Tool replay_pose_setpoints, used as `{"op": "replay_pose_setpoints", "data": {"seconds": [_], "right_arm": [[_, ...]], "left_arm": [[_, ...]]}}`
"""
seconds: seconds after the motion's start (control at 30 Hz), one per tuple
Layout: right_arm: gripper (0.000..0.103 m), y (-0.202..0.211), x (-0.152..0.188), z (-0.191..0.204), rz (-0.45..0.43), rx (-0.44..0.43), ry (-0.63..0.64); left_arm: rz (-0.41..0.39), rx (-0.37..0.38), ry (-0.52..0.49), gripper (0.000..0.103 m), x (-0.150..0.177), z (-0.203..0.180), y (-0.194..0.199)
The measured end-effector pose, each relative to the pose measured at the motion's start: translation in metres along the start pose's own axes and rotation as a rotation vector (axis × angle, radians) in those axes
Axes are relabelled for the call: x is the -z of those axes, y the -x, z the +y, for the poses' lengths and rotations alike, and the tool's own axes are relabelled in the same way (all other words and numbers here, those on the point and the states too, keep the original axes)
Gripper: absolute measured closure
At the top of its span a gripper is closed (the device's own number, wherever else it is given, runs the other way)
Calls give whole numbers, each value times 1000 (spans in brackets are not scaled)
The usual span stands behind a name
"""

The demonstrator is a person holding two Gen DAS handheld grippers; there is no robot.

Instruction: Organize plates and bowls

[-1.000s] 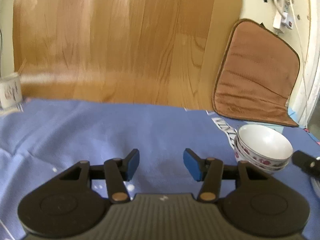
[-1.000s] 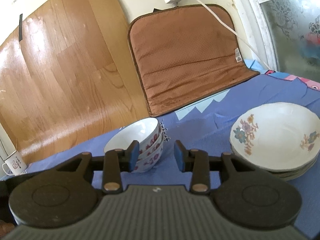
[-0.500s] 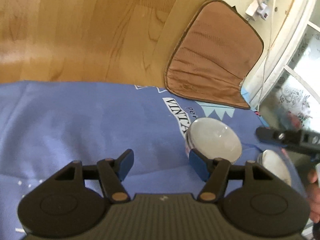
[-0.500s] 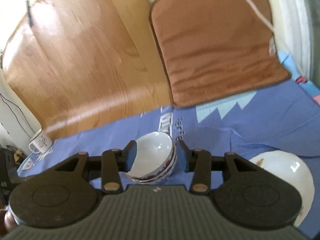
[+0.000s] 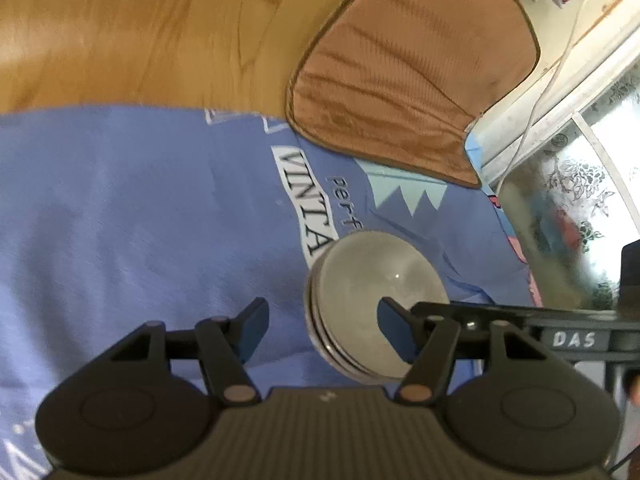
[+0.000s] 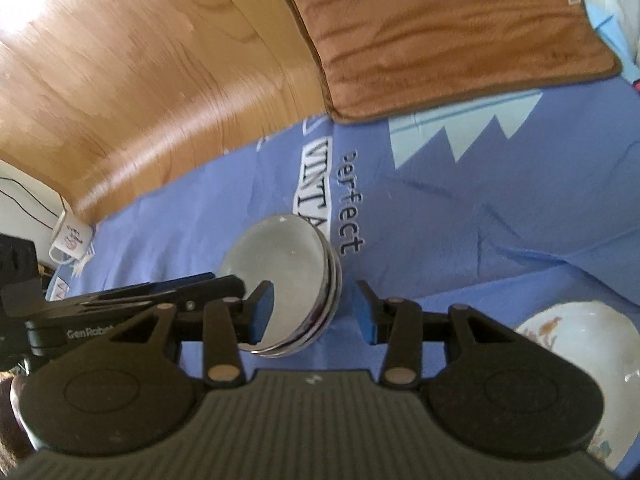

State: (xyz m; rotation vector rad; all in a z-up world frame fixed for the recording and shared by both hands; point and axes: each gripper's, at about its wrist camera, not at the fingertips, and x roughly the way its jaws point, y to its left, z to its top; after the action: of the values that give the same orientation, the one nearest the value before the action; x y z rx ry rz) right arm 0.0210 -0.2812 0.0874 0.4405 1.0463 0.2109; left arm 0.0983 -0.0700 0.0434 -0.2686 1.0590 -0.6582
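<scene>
Blue printed cloth point(image 6: 460, 216) covers the table, with a wood-grain panel point(image 6: 152, 80) and a brown quilted cushion point(image 6: 432, 28) propped behind it. Near the middle of the cloth, beside the printed lettering, sits a nested stack of white ceramic bowls with red-patterned sides point(image 6: 286, 284). A stack of shallow white plates with floral print point(image 6: 568, 356) lies apart from it, at the lower right of the right wrist view.

Both tools hover over the bowls from opposite sides. The right gripper point(image 6: 314, 310) has its fingers apart, straddling the bowl stack's near rim without clearly touching it. The left gripper point(image 5: 322, 330) is also spread wide, its right finger over the bowl's interior and its left finger over bare cloth. In neither view do the blue pads press on the porcelain.

The step in hand looks like taking hold of the bowl stack. Next, the fingers probably need lowering onto the rim wall and closing firmly, since glazed porcelain is slippery and the nested bowls could shift.
</scene>
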Motion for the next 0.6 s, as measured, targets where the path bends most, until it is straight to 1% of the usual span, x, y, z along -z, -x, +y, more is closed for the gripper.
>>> {"op": "replay_pose_setpoints", "data": {"seconds": [0.07, 0.1, 0.13, 0.17, 0.2, 0.23, 0.3, 0.37, 0.47, 0.6], "right_arm": [[57, -5, -2, -2, 26, 0, -3], [59, -9, -2, -3, 35, -1, -8], [65, -12, -3, -4, 45, -4, -14], [67, -16, -5, -6, 59, -10, -21], [73, -22, -5, -8, 80, -21, -33], [74, -26, -5, -10, 93, -26, -49], [74, -27, -6, -13, 85, -39, -70], [75, -25, -6, -13, 89, -41, -69], [76, -20, -2, -9, 84, -33, -57], [76, 3, 4, -12, 52, -38, -56]], "left_arm": [[23, 25, 27, 49, 0, 3, -9], [35, 35, 38, 58, -1, 5, -13], [52, 46, 46, 66, 0, 7, -19], [55, 65, 53, 69, 1, 9, -22], [42, 69, 62, 70, 2, 10, -22], [42, 69, 68, 71, 2, 10, -21], [50, 69, 86, 72, 3, 10, -20], [53, 51, 88, 72, 5, 5, -16], [46, 26, 59, 72, 10, -10, -7], [41, 41, 27, 72, 15, -35, 5]]}}
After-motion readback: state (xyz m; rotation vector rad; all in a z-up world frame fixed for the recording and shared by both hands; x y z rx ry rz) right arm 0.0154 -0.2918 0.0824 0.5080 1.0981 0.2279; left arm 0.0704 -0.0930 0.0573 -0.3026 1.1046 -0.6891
